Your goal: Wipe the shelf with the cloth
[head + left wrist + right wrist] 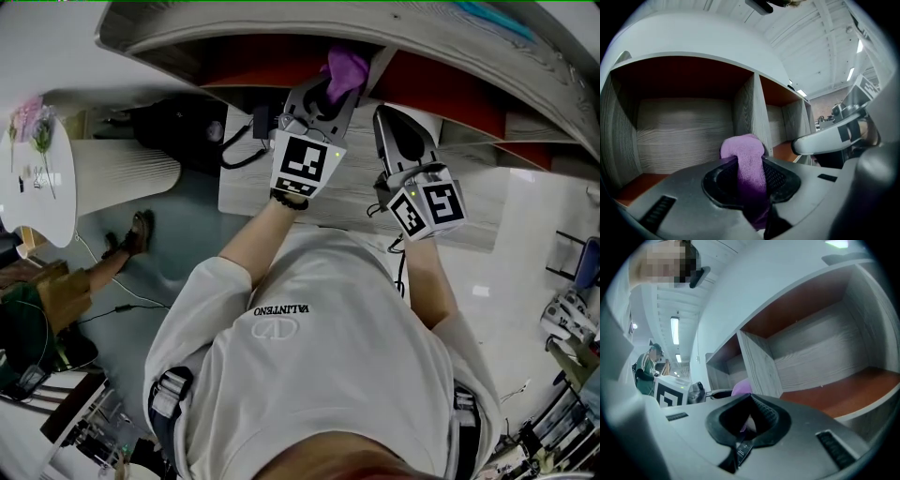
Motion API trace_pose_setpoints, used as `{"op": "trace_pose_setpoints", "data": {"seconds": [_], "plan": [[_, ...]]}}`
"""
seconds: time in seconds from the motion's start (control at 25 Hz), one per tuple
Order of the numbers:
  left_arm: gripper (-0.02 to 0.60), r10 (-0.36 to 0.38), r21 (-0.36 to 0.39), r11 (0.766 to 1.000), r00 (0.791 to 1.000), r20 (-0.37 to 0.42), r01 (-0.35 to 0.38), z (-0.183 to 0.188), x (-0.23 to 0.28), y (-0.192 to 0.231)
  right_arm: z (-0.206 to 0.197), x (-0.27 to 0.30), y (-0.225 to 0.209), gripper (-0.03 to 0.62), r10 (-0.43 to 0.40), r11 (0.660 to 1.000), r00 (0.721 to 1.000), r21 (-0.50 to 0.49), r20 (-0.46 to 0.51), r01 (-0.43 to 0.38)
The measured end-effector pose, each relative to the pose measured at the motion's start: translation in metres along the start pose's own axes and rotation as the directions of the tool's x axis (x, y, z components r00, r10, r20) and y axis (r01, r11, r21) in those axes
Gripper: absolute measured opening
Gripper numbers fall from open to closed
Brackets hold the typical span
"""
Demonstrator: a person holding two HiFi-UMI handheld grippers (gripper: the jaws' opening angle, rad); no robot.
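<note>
Left claw (pixel 751 171) is clamped on the fuzzy purple cloth (pixel 743 147) by the grey woodgrain shelf (pixel 684 126); right claw (pixel 749 399) is closed, empty.

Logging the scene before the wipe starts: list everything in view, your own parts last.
shelf: one, grey wood with red-brown insides, straight ahead
cloth: one, purple, at the shelf opening
round table: one, white, far left
flowers: one bunch, pink, on the round table
bystander's shoe: one, brown, on the floor at left
left claw: shut on the cloth
right claw: shut, empty, beside the left claw
</note>
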State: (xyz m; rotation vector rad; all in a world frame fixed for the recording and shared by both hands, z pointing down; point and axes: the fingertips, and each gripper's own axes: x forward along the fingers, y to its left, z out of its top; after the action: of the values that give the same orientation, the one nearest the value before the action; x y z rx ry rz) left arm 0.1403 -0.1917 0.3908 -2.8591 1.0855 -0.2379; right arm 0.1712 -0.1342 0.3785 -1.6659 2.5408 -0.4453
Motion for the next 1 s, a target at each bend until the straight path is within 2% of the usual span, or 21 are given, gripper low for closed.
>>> {"op": "trace_pose_setpoints", "data": {"seconds": [1.0], "plan": [[0.086, -0.023, 0.002, 1.0, 0.997, 0.078, 0.023, 0.052, -0.012, 0.005, 0.041, 0.009, 0.017, -0.002, -0.027, 0.999, 0.996, -0.041, 0.083, 0.031]]}}
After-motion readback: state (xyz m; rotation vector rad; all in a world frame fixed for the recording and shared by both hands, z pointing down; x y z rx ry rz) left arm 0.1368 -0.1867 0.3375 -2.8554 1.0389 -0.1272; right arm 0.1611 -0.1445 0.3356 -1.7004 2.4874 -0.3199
